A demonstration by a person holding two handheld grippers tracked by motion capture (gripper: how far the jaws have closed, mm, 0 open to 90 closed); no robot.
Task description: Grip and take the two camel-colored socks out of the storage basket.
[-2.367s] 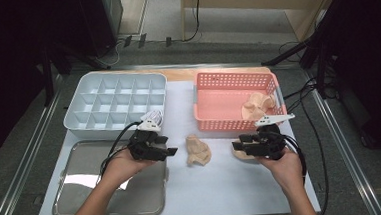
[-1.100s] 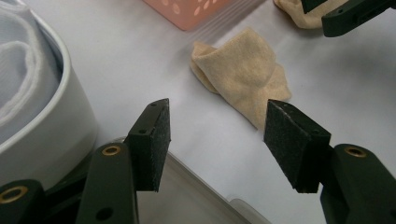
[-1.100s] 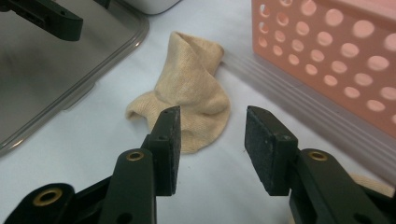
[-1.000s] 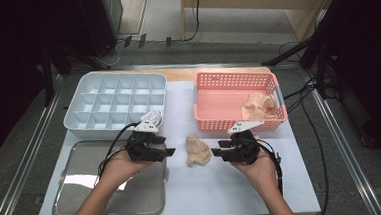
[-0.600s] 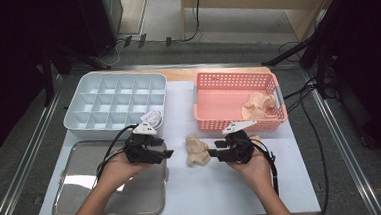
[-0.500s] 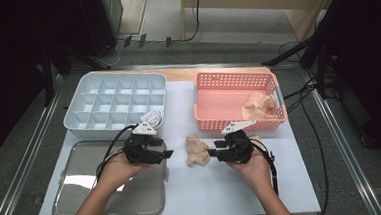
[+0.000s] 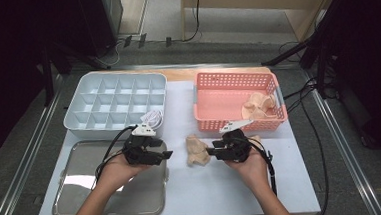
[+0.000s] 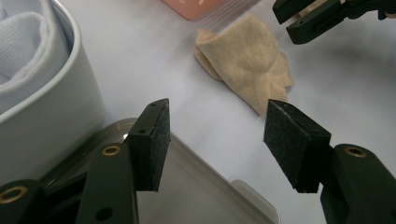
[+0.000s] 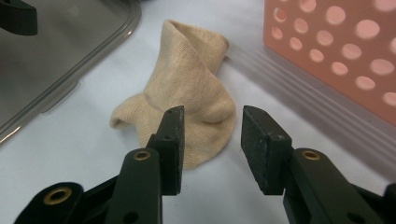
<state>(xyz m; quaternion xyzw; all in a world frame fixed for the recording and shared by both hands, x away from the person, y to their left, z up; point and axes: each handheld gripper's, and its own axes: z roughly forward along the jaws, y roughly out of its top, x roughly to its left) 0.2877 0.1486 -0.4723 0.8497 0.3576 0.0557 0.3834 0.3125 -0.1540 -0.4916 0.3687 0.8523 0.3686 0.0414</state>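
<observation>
A crumpled beige sock (image 7: 197,150) lies on the white table between my two grippers. My right gripper (image 7: 212,150) points left at it, and its jaws have just been closing. In the right gripper view the jaws (image 9: 212,140) stand apart just short of the sock (image 9: 187,102), whose near edge sits at the gap without touching the pads. My left gripper (image 7: 164,154) is open and empty over the corner of the metal tray (image 7: 83,194). From the left gripper view (image 8: 217,135) the sock (image 8: 247,60) lies a little ahead, with the right gripper (image 8: 322,16) beyond it.
A pink basket (image 7: 236,74) at the back right holds more beige socks (image 7: 258,106). At the back left a white compartment tray (image 7: 113,99) has a white rolled sock (image 7: 151,118) at its near corner. Cables trail from both grippers.
My right gripper has moved left from the basket's front to the sock, and its jaws have narrowed. The left gripper has stayed put.
</observation>
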